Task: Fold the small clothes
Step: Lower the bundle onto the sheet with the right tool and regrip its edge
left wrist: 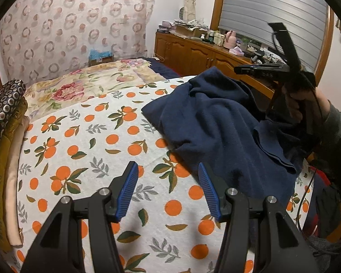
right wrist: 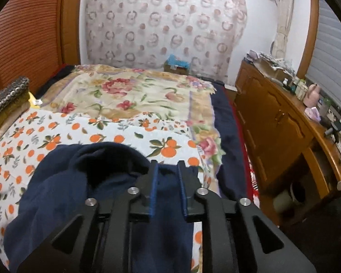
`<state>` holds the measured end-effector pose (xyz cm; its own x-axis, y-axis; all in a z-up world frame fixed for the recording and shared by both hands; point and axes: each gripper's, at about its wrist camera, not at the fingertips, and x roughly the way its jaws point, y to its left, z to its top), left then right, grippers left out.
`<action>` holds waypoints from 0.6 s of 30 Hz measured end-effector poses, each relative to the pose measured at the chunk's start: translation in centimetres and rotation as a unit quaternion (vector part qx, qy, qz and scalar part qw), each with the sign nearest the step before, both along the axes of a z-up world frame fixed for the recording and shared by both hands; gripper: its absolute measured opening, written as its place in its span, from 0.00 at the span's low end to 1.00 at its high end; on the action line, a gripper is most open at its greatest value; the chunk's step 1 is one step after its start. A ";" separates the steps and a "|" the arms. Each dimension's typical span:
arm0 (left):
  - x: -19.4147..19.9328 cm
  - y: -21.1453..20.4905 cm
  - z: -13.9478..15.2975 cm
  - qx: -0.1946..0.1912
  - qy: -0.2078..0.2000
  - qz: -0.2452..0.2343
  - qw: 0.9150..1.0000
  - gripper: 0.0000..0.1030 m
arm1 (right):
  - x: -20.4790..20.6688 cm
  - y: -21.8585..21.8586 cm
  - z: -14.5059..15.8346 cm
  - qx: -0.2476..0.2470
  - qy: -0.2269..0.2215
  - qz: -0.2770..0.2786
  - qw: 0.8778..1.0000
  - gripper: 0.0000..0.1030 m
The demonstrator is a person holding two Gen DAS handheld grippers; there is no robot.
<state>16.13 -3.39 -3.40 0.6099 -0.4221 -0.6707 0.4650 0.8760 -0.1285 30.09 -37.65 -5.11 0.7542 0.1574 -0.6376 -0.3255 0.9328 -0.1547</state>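
Observation:
A navy blue garment (left wrist: 211, 122) lies crumpled on the orange-print bedspread (left wrist: 91, 136), bunched up toward its right side. My left gripper (left wrist: 168, 166) hovers open above the bedspread by the garment's near left edge, with nothing between its blue pads (left wrist: 127, 191). My right gripper (left wrist: 238, 70), held by a hand in a dark sleeve (left wrist: 336, 132), sits at the garment's raised far right part. In the right wrist view the right gripper (right wrist: 167, 166) has its jaws narrow, with navy cloth (right wrist: 68, 182) filling the gap between them, over the bedspread (right wrist: 116, 132).
A stack of folded fabrics (left wrist: 2, 125) lines the bed's left edge. A floral quilt (right wrist: 136, 95) covers the far half of the bed. A wooden cabinet (right wrist: 272, 118) with cluttered bottles on top runs along the right. A black cable (left wrist: 307, 193) hangs near the sleeve.

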 end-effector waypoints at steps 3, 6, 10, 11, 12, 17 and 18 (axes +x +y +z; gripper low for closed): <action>-0.5 -0.4 0.2 0.001 -0.003 -0.004 1.000 0.53 | -2.0 0.0 0.2 0.006 0.000 0.018 1.000 0.28; -1.0 -0.7 0.5 -0.001 -0.007 -0.006 1.000 0.53 | -4.2 0.3 0.1 0.012 -0.001 0.032 0.999 0.38; -2.0 -1.0 0.7 -0.006 -0.011 -0.009 1.000 0.53 | -7.3 0.6 -0.4 0.027 0.008 0.047 0.999 0.38; -2.3 -1.2 0.7 -0.006 -0.011 -0.010 1.000 0.53 | -8.2 0.7 -0.7 0.031 0.013 0.053 0.998 0.38; -2.5 -1.3 0.8 -0.006 -0.012 -0.011 1.000 0.53 | -8.9 1.0 -1.0 0.032 0.017 0.058 0.998 0.38; -3.7 -1.8 0.8 -0.005 -0.013 -0.013 1.000 0.53 | -11.3 2.6 -3.1 0.035 0.042 0.092 0.994 0.45; -3.9 -1.8 0.7 -0.005 -0.013 -0.013 1.000 0.53 | -11.7 2.9 -3.5 0.032 0.044 0.095 0.994 0.46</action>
<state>12.27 -5.24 -2.68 0.6158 -0.4447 -0.6504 0.4904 0.8624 -0.1253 18.43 -34.72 -8.59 0.6484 0.3338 -0.6842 -0.5067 0.8600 -0.0607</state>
